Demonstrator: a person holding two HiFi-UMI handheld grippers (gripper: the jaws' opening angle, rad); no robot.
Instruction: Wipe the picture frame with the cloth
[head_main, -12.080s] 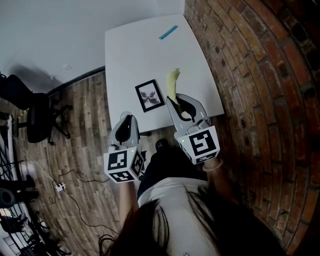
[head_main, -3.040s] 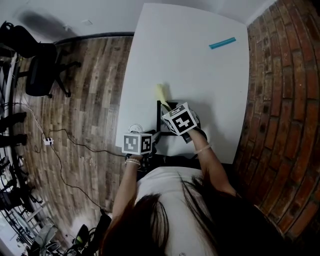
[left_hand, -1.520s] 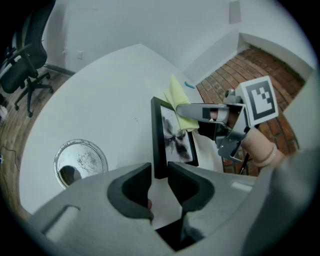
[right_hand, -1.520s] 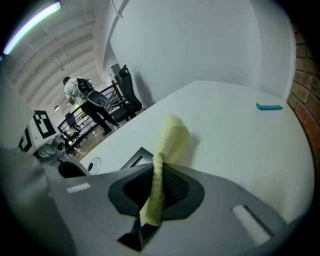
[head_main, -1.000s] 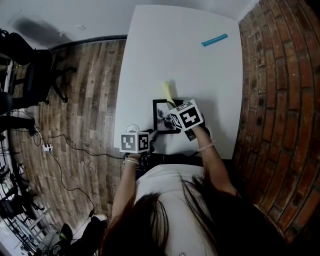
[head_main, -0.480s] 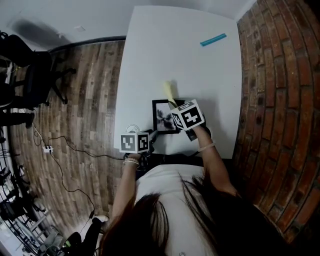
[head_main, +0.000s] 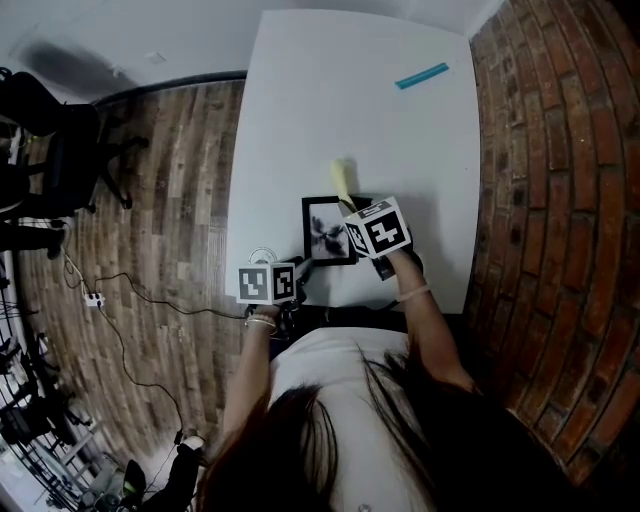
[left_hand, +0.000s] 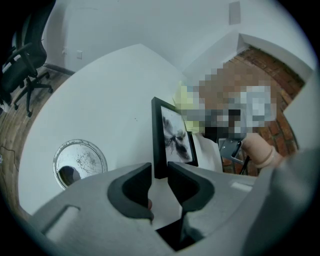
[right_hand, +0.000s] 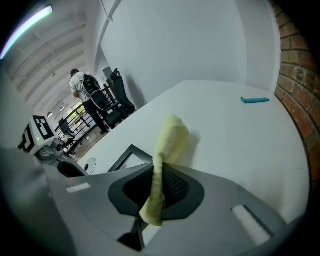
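A black picture frame (head_main: 327, 230) holding a grey print lies near the white table's (head_main: 300, 110) front edge. My left gripper (head_main: 298, 268) is shut on the frame's near edge, and in the left gripper view both pads of the gripper (left_hand: 160, 172) pinch the black rim of the frame (left_hand: 172, 135). My right gripper (head_main: 352, 212) is shut on a yellow cloth (head_main: 343, 180), which sticks out past the frame's far edge. In the right gripper view the cloth (right_hand: 170, 137) rises from the jaws of the gripper (right_hand: 159, 187), with the frame (right_hand: 127, 157) just left of them.
A round metal grommet (left_hand: 80, 160) sits in the table left of the frame. A teal strip (head_main: 420, 76) lies at the far right, near the brick wall (head_main: 560, 200). An office chair (head_main: 60, 130) stands on the wood floor to the left.
Twelve seconds ago both grippers hung off the table's front edge; the left has since taken hold of the frame. In the last second the cloth has drifted slightly right along the frame's far edge.
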